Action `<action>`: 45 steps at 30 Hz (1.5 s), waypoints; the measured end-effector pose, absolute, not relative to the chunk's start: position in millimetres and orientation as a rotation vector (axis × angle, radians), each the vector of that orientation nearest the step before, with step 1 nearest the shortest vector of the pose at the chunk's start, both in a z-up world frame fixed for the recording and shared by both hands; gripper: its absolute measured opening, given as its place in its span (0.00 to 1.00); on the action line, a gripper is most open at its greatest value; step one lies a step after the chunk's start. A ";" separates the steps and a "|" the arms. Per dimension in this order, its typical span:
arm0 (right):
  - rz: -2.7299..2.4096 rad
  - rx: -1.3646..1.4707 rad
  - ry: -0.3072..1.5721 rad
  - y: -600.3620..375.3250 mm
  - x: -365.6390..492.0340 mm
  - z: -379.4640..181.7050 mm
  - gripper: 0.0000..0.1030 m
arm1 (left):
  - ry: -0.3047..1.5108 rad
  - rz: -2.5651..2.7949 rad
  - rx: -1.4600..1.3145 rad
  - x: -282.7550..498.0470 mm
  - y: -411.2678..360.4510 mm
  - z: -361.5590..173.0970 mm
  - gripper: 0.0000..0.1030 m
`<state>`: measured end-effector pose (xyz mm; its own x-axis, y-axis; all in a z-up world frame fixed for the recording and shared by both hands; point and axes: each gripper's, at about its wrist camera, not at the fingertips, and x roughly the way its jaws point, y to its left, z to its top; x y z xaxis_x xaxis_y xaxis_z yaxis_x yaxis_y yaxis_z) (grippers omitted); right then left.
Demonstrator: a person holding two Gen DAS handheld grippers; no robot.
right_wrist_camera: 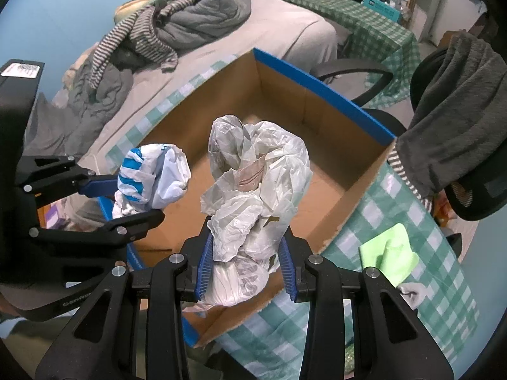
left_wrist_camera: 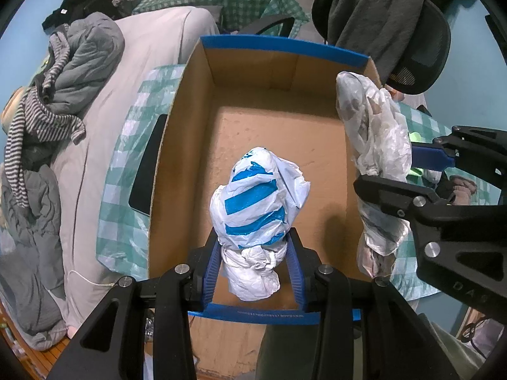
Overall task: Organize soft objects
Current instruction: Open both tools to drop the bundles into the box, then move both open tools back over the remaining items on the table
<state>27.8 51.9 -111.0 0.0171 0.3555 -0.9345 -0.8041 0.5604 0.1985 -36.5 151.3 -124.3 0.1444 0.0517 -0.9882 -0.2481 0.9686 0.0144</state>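
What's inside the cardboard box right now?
The cardboard box shows only a bare brown floor. The blue-striped bag in the left gripper and the translucent bag in the right gripper hang above it, hiding patches of floor.

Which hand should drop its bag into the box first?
Left, probably. Its tongs hold the striped bag straight above the box floor; the right's clear bag hangs nearer the rim.

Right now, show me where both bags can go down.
The cardboard box floor is bare wall to wall, under the striped bag and the clear bag. Outside, the checked cloth is crowded by the green cloth.
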 end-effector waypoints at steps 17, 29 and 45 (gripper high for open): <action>0.898 -0.497 1.252 59.7 29.9 -118.9 0.64 | 1.448 0.223 -0.163 -36.0 161.5 -136.2 0.49; 0.854 -0.471 1.228 40.9 35.2 -99.9 0.71 | 1.425 0.201 -0.136 -30.9 152.0 -117.3 0.54; 0.774 -0.440 1.205 -10.5 44.4 -70.3 0.75 | 1.391 0.148 -0.076 -19.7 110.2 -91.3 0.59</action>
<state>44.4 -10.5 -70.3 0.1527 0.2961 -0.9429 -0.7343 0.6725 0.0922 -19.7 110.2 -91.3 0.1720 0.0592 -0.9833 -0.1484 0.9884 0.0335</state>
